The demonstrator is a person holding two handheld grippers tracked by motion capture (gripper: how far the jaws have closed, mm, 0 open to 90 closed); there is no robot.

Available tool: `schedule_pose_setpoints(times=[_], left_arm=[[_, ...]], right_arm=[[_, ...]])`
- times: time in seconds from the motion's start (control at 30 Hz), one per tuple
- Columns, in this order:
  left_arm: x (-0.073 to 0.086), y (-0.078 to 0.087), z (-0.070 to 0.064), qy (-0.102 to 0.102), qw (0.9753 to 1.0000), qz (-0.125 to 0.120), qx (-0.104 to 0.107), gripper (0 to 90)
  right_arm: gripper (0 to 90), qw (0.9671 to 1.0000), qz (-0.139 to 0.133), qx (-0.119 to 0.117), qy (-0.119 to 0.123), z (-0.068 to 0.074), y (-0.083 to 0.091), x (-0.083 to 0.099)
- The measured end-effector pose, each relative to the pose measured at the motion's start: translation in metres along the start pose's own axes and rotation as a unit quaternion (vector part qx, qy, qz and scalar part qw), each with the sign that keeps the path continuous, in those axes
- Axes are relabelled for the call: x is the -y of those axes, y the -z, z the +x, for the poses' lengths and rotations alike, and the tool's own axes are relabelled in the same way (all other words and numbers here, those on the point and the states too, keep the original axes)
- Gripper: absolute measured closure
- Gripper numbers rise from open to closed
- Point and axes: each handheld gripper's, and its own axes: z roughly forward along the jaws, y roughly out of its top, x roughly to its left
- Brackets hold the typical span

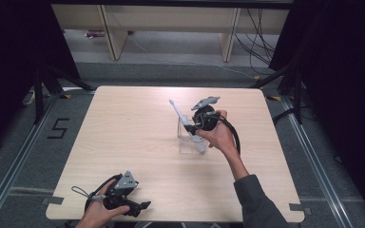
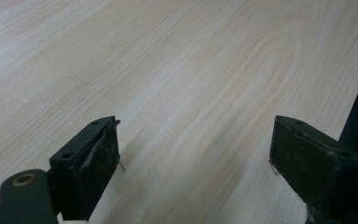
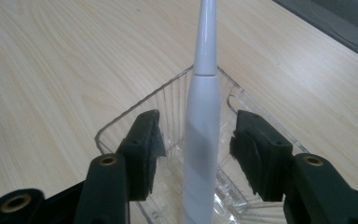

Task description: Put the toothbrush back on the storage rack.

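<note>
Your right tool sits over the clear holder, its jaws apart on either side of the white toothbrush and not touching it. Your left tool rests well short of the holder, near your edge of the counter, jaws wide apart with nothing between them. The holder stands right of the counter's centre. The toothbrush stands inside it, leaning away from you.
</note>
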Motion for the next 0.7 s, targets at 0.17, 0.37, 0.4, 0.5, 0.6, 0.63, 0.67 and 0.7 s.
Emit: schedule_pose_setpoints(times=[0.17, 0.37, 0.4, 0.5, 0.6, 0.63, 0.67, 0.7], left_arm=[[0.000, 0.000, 0.000, 0.001, 1.0000, -0.002, 0.000, 15.0], [0.000, 0.000, 0.001, 0.002, 1.0000, -0.002, -0.001, 15.0], [0.000, 0.000, 0.001, 0.001, 1.0000, -0.001, -0.001, 15.0], [0.000, 0.000, 0.001, 0.002, 1.0000, -0.002, -0.001, 15.1], [0.000, 0.000, 0.001, 0.004, 1.0000, -0.002, 0.002, 15.0], [0.000, 0.000, 0.001, 0.003, 1.0000, 0.000, -0.001, 15.0], [0.000, 0.000, 0.002, 0.003, 1.0000, 0.000, -0.002, 15.0], [0.000, 0.000, 0.001, 0.003, 1.0000, -0.001, -0.001, 15.1]], right_arm=[[47.8, 0.9999, -0.011, -0.002, -0.009, -0.001, 0.010, 0.006], [42.1, 0.9991, -0.041, -0.006, 0.007, -0.004, 0.023, 0.017], [40.8, 0.9991, -0.042, -0.003, 0.001, -0.003, 0.026, 0.019], [37.6, 0.9988, -0.048, -0.003, -0.003, -0.001, 0.034, 0.024], [33.7, 0.9982, -0.059, 0.001, 0.003, 0.001, 0.040, 0.030], [33.7, 0.9982, -0.060, 0.002, -0.003, 0.003, 0.042, 0.032], [33.5, 0.9976, -0.070, 0.003, 0.004, 0.001, 0.042, 0.034], [33.2, 0.9980, -0.062, -0.001, -0.013, 0.004, 0.046, 0.037]])
